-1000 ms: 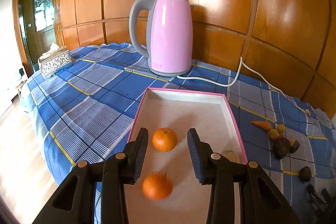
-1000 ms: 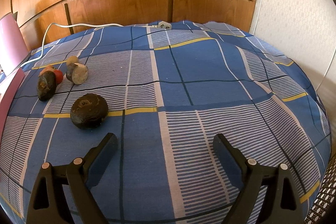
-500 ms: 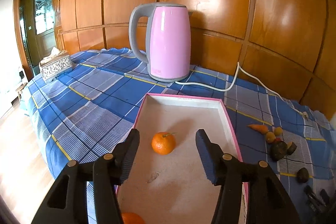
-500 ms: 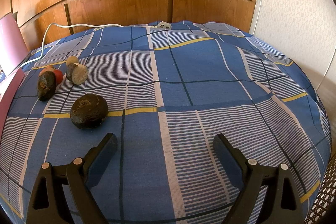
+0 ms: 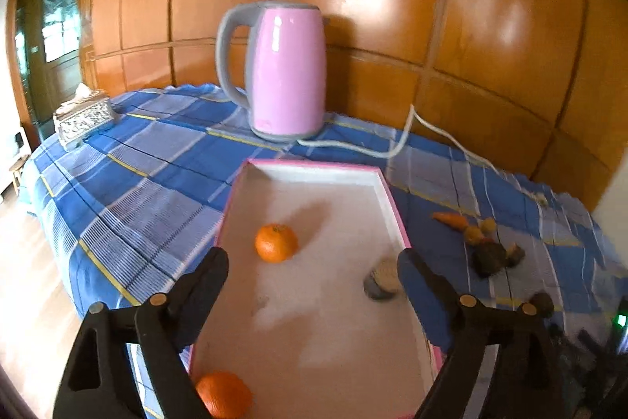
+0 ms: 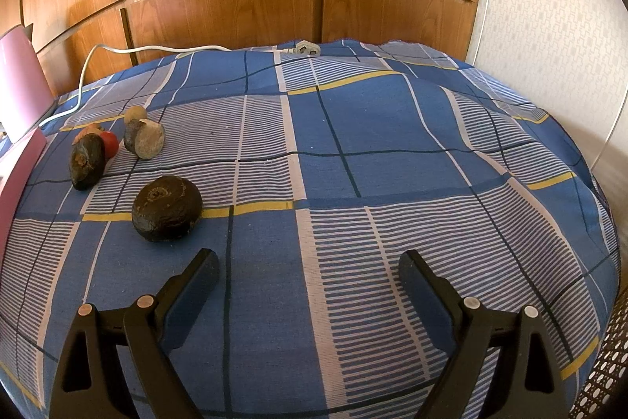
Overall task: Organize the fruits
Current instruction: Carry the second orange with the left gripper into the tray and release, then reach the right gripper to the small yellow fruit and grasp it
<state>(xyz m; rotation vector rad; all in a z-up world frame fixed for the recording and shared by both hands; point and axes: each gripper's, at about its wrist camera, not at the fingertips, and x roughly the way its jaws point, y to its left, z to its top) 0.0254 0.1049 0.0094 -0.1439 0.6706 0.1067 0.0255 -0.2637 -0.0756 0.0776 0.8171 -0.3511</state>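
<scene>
A pink-rimmed tray lies on the blue checked cloth. One orange sits in its middle, a second orange at its near left corner, and a dark cut fruit half by its right wall. My left gripper hangs above the tray, its jaws opening, with nothing between them. In the right wrist view a dark round fruit lies just ahead and left of my right gripper, which stands open and empty. Farther left lie another dark fruit, a cut half and a small red fruit.
A pink kettle stands behind the tray, its white cord trailing right to a plug. A silver tissue box sits far left. A carrot and small yellow fruits lie right of the tray. Wood panelling backs the table.
The left gripper's jaws spread wide and it drew back from the tray; the near orange, released, now lies at the tray's near left corner. The right gripper stayed still.
</scene>
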